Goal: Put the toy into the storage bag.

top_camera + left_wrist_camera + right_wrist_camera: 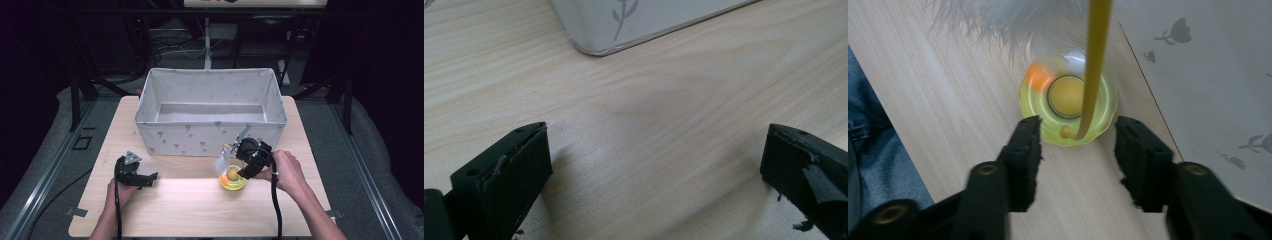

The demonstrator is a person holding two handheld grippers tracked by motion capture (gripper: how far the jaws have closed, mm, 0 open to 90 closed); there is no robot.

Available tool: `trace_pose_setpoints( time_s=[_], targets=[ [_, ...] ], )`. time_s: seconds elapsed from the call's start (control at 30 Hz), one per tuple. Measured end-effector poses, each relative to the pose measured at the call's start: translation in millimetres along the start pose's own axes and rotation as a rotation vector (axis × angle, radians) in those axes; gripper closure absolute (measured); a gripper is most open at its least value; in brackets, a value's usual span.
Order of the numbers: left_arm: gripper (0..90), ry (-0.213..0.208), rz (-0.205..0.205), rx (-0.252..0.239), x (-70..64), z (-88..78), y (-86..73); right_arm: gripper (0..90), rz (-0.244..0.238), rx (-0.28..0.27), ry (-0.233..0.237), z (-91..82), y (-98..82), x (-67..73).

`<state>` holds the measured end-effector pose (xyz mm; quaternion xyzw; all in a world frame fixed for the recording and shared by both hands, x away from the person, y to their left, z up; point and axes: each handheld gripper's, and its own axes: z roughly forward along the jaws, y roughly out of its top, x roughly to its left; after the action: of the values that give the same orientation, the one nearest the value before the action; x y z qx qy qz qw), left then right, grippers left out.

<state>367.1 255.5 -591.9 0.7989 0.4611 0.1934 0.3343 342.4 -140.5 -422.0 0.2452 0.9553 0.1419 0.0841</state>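
A round yellow-green toy point(232, 180) with an orange centre lies on the wooden table point(190, 210) just in front of the fabric box. A yellow wand point(1095, 60) rises from its rim point(1068, 132) and carries a white feather tuft point(1008, 15). My right gripper point(241, 173) hangs close over the toy. In the right gripper view its jaws point(1078, 132) flank the toy's near rim, with bare wood showing beside the right jaw. My left gripper point(152, 176) rests at the table's left, and its jaws point(656, 150) stand wide with nothing between them.
A large pale fabric box point(210, 137) with a leaf print stands across the far half of the table, its inside bare. Its corner point(624, 20) lies ahead of the left gripper, and its wall point(1208, 75) is right beside the toy. A person's blue trouser leg point(868, 150) is past the table edge.
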Motion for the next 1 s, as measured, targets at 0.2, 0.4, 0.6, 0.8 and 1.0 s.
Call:
trace_pose_setpoints(
  time_s=[0.2, 0.4, 0.6, 0.8, 1.0],
  targets=[
    [0.0, 0.000, 0.000, 0.000, 0.0, 0.0, 0.0, 69.5, -0.020, 0.023, 0.003, 0.4, 6.1, -0.3],
    [0.0, 0.000, 0.000, 0.000, 0.0, 0.0, 0.0, 80.7, -0.036, 0.051, -0.006, 2.0, 10.9, -1.5],
    [0.0, 0.000, 0.000, 0.000, 0.0, 0.0, 0.0, 87.9, -0.043, 0.054, -0.002, 3.1, 13.4, -1.2],
    [0.0, 0.000, 0.000, 0.000, 0.0, 0.0, 0.0, 88.2, -0.045, 0.053, 0.001, 2.8, 18.0, -0.7],
    [0.0, 0.000, 0.000, 0.000, 0.0, 0.0, 0.0, 88.3, -0.048, 0.058, -0.006, -0.7, 22.0, -0.7]
  ],
)
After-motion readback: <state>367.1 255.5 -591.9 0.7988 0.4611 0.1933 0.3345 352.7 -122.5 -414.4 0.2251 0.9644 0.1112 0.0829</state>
